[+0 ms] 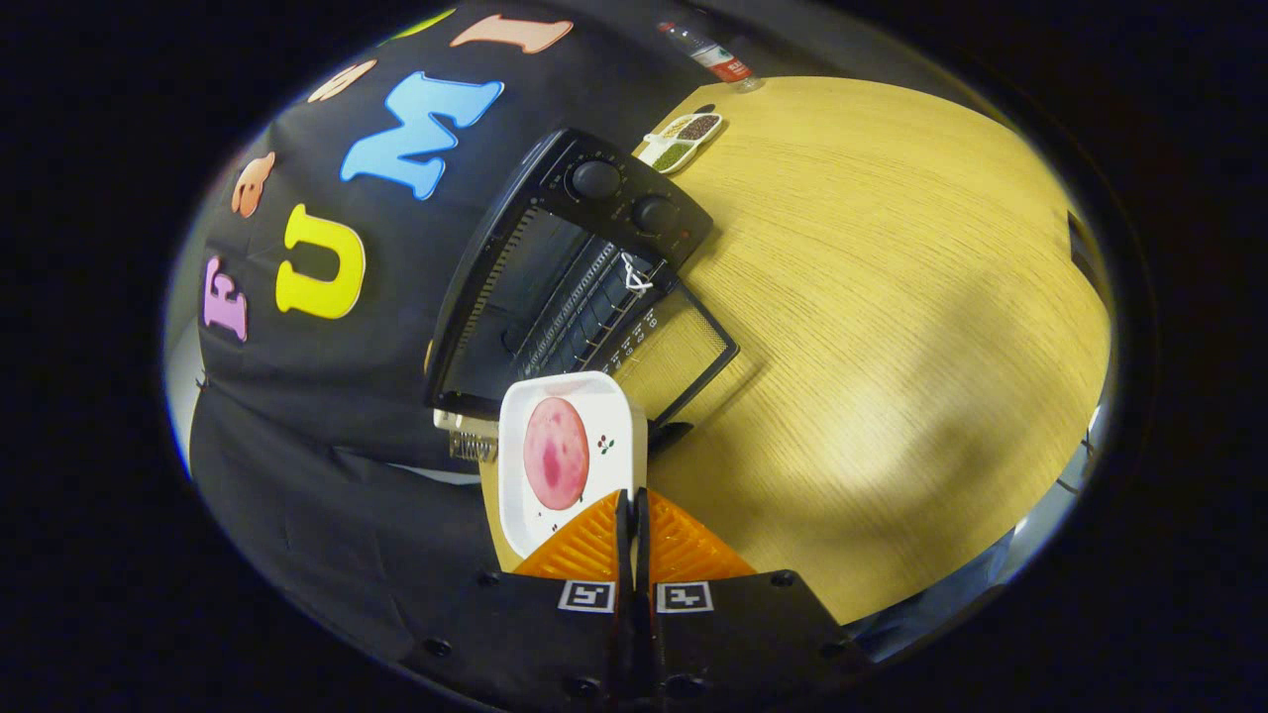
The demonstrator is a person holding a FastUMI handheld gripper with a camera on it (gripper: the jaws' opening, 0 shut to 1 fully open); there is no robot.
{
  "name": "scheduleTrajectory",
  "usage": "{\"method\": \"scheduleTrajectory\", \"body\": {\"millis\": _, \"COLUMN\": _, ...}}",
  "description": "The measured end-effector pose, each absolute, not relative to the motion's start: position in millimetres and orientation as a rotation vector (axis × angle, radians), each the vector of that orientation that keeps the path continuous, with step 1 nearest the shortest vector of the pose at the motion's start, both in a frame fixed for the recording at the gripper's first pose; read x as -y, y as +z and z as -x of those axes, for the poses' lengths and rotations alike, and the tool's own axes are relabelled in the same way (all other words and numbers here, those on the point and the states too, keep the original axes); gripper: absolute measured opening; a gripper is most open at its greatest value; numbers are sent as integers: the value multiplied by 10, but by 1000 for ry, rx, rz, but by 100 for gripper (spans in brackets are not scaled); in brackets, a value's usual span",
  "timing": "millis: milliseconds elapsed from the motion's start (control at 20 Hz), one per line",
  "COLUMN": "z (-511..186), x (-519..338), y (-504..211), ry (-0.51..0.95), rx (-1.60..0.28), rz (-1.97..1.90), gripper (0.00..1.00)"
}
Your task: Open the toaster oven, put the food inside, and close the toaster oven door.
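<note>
We look along the gripper (631,500), rolled hard to one side so the table (892,327) and the toaster oven (580,277) appear tilted. Its two orange fingers (584,550) lie together with only a thin dark slit between them, and the near rim of a white square plate (570,460) runs into that slit. We take the fingers to be clamped on the plate's edge, held out ahead of them.

On the plate lies a round pink slice of food (556,453), roughly centred, with a small printed sprig beside it.

Just beyond the plate stands the toaster oven, black, its door (679,352) swung fully down and open towards us. We see the wire rack (594,307) inside the cavity and a white tie on the door handle. Two round knobs (596,179) sit on the control panel.

Beyond the oven, well apart, a small divided dish (682,141) of seeds or grains rests on the table, and a plastic bottle (715,55) lies past it.
</note>
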State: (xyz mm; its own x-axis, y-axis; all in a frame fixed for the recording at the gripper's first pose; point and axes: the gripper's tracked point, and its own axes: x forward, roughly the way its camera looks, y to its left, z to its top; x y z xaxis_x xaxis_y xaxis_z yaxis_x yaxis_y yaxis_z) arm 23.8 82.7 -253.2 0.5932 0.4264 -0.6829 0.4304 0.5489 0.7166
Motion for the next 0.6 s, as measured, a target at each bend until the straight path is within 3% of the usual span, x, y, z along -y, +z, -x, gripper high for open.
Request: {"method": "scheduleTrajectory", "body": {"millis": 600, "z": -815, "x": -1047, "y": -2587, "ry": -249, "rx": -805, "rz": -1250, "gripper": 2}}
